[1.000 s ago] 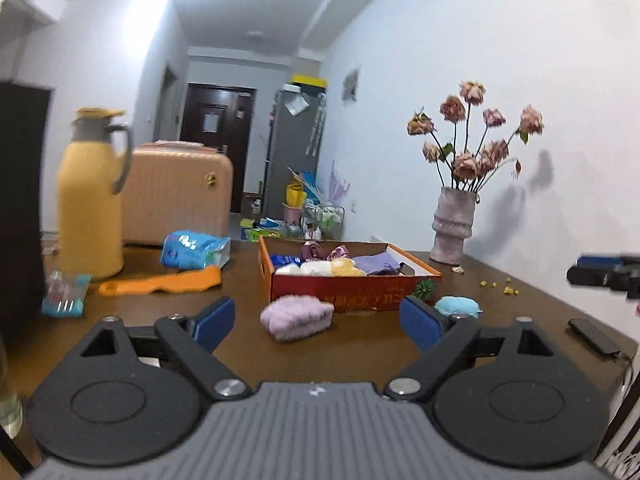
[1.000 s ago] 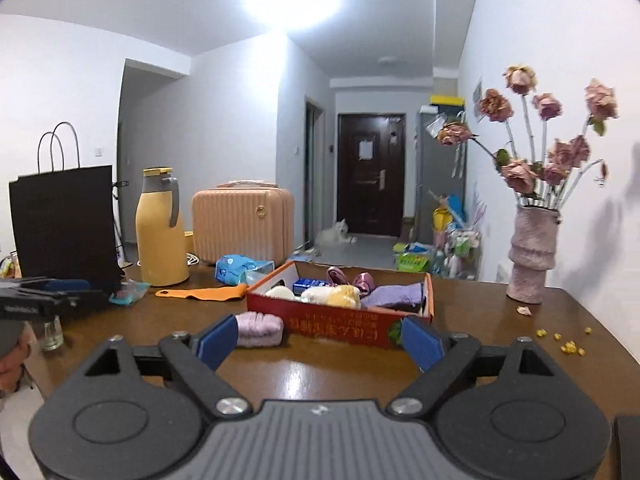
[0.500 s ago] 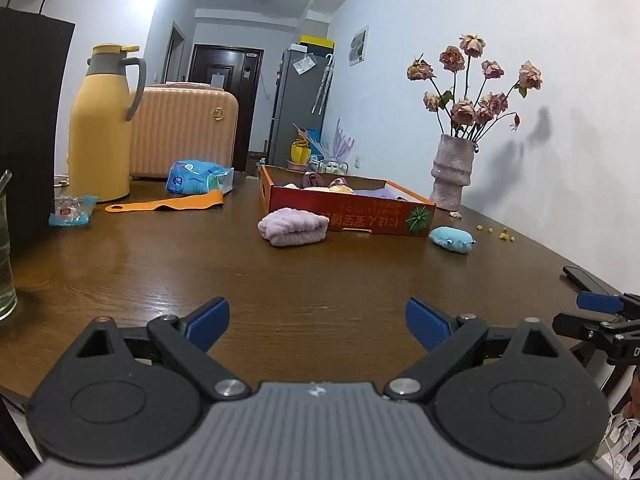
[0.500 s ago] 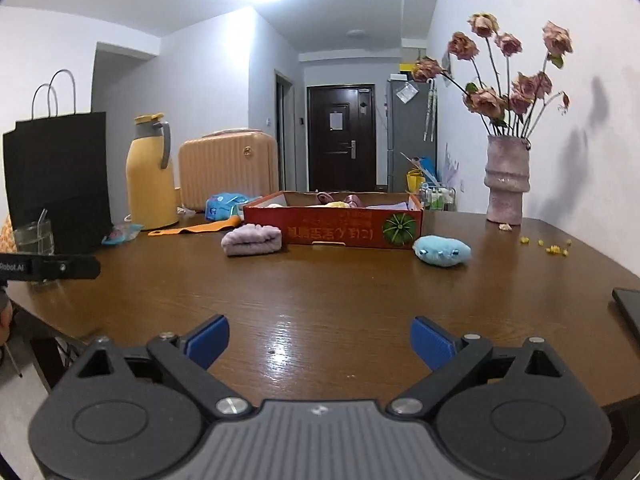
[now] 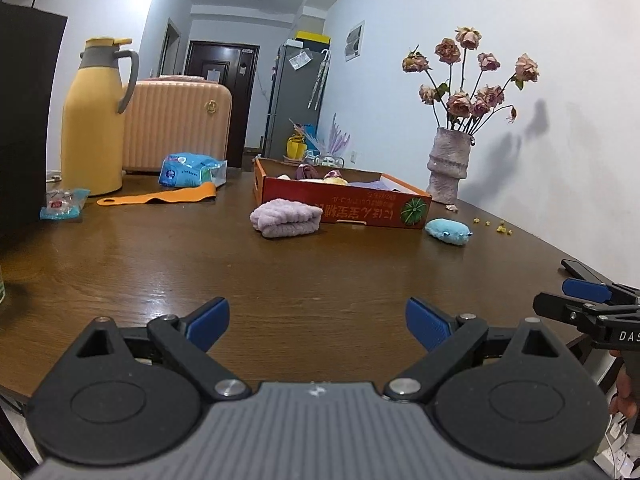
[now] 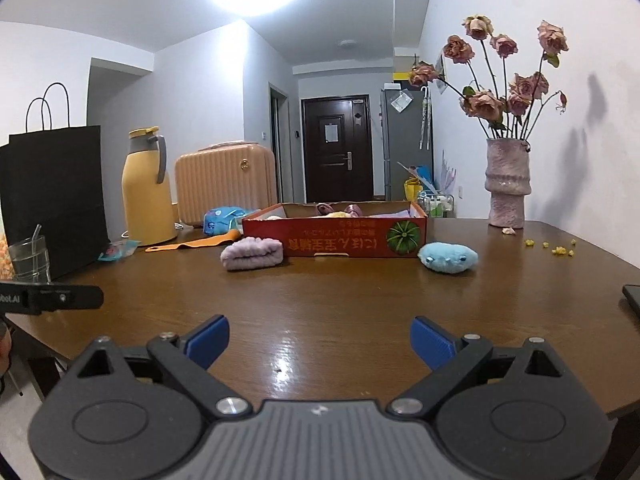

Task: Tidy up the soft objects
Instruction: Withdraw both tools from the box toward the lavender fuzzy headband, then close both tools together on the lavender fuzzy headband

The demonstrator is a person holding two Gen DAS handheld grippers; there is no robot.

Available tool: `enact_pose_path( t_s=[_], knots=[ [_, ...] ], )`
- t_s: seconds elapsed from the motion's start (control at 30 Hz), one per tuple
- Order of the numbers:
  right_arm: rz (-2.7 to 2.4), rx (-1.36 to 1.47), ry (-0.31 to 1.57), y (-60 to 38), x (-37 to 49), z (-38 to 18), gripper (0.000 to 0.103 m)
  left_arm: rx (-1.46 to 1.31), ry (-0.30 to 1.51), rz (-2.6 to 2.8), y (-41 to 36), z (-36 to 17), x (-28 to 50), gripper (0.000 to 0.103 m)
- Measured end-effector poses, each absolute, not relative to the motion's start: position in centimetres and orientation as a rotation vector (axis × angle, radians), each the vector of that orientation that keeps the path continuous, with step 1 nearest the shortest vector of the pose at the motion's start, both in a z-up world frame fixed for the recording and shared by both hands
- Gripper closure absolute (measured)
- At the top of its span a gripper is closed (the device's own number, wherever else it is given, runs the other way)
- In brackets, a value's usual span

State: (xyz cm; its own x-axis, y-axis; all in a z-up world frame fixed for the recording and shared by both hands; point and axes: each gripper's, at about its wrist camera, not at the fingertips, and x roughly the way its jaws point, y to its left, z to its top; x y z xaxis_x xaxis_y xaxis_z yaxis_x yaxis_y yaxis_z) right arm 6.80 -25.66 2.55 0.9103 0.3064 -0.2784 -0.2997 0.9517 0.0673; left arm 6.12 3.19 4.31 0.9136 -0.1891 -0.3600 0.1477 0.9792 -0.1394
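Both grippers, left (image 5: pixel 317 322) and right (image 6: pixel 319 340), hover low over the table (image 6: pixel 340 300), angled slightly down, jaws wide apart and empty, facing the box (image 6: pixel 334 236).

"DAS" shows on the right gripper (image 5: pixel 588 304); "bot.AI" on the left gripper (image 6: pixel 60 300).

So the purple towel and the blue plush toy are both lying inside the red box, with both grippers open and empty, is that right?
Not quite. The purple towel and blue plush toy lie on the table in front of the red box, not inside it, as the right wrist view shows. The left gripper and right gripper are indeed open and empty.
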Motion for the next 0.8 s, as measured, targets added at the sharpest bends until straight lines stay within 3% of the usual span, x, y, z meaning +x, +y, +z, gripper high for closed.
enact_pose_path(
  t_s=[0.37,0.8],
  knots=[
    [0.367,-0.021,0.289,-22.7,13.5,3.5,0.006,-0.121,0.434,-0.184,3.9,4.3,14.0,0.006],
    [0.611,0.136,0.521,-18.8,33.7,6.1,0.008,-0.265,0.579,-0.222,7.3,6.5,29.9,0.016]
  ],
)
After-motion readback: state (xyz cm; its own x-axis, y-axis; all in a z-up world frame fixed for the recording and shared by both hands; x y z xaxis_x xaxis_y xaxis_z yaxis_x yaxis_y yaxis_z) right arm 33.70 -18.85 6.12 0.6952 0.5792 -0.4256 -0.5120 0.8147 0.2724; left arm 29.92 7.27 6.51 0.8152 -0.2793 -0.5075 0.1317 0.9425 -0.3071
